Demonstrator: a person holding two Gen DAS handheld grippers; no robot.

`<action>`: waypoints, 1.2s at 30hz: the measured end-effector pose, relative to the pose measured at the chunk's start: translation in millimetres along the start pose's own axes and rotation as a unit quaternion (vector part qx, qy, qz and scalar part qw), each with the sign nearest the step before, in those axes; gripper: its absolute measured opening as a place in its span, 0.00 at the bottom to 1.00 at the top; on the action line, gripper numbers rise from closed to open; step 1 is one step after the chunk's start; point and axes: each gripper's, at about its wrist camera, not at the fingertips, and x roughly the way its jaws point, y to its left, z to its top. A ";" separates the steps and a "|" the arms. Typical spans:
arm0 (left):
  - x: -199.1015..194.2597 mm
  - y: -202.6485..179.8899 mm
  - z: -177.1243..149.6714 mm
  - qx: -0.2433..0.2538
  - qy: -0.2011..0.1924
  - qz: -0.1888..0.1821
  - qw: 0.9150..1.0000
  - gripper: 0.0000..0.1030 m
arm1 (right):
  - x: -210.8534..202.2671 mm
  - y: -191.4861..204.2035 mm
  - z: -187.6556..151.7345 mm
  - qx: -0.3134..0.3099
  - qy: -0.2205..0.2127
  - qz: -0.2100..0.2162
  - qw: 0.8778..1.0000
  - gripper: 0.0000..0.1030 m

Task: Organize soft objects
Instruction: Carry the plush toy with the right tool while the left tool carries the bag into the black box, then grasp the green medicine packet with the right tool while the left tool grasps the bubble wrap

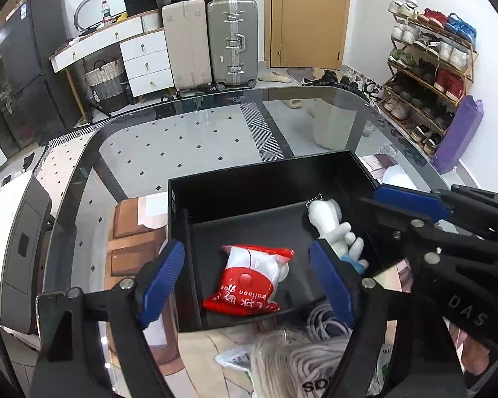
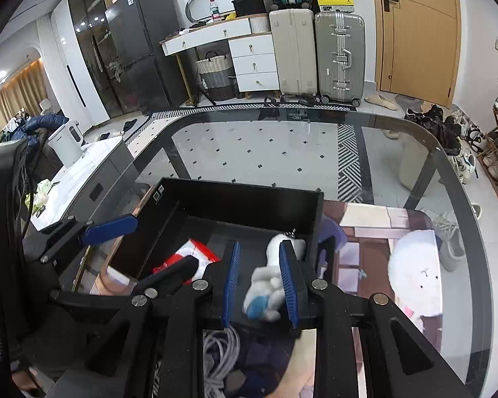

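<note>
In the right wrist view we see the plush toy (image 2: 269, 285) blurred, so we cannot tell whether the claw (image 2: 260, 282) pads touch it. The left claw's arm hides half the red packet (image 2: 196, 255). The cord bundle (image 1: 298, 361) is cut off by the frame's bottom edge.

One black box (image 1: 229, 195), one white plush toy (image 1: 332, 229), one red-and-white packet (image 1: 249, 278), two upright suitcases (image 1: 232, 43).

A home's entry and living area: beyond the jaws stand suitcases (image 1: 215, 43), a wooden door (image 1: 307, 16), a white dresser (image 2: 235, 53); a shoe rack (image 1: 428, 63) to the right, a fridge (image 2: 136, 49) to the left.
</note>
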 end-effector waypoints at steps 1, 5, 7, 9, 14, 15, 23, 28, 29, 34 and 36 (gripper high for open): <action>-2.4 0.8 -0.9 0.001 0.000 -0.003 1.000 0.77 | -3.6 -0.6 -2.2 0.000 0.002 0.001 1.000 0.24; -16.5 6.8 -4.8 0.003 0.003 0.002 1.000 0.77 | -19.8 -0.8 -10.4 -0.003 0.007 0.008 1.000 0.26; -28.7 11.6 -7.6 0.001 -0.005 -0.002 1.000 0.77 | -31.3 0.3 -18.0 -0.013 0.010 0.017 1.000 0.28; -41.8 15.3 -12.1 0.008 -0.015 -0.003 1.000 0.77 | -40.5 1.6 -26.2 -0.024 0.016 0.022 0.999 0.29; -68.3 25.5 -37.2 0.054 -0.015 -0.014 0.998 0.78 | -54.2 1.4 -55.1 -0.039 0.039 0.033 0.998 0.34; -70.7 27.6 -42.4 0.058 -0.011 -0.019 0.998 0.78 | -54.2 2.3 -61.8 -0.044 0.047 0.038 0.997 0.36; -90.0 34.3 -88.9 0.132 0.014 -0.090 0.987 0.78 | -52.1 -3.8 -103.2 -0.063 0.082 0.037 0.994 0.42; -82.0 31.1 -112.8 0.171 0.043 -0.077 0.981 0.78 | -47.6 -10.6 -113.0 -0.062 0.096 0.038 0.993 0.46; -79.5 30.0 -115.4 0.179 0.047 -0.070 0.980 0.78 | -45.5 -11.6 -115.1 -0.065 0.096 0.040 0.992 0.47; -57.7 20.8 -130.3 0.210 0.077 -0.067 0.972 0.78 | -22.9 -15.6 -118.1 -0.053 0.117 0.047 0.991 0.53; -52.6 16.1 -132.0 0.214 0.082 -0.059 0.972 0.78 | -14.2 -17.7 -120.4 -0.046 0.126 0.057 0.989 0.53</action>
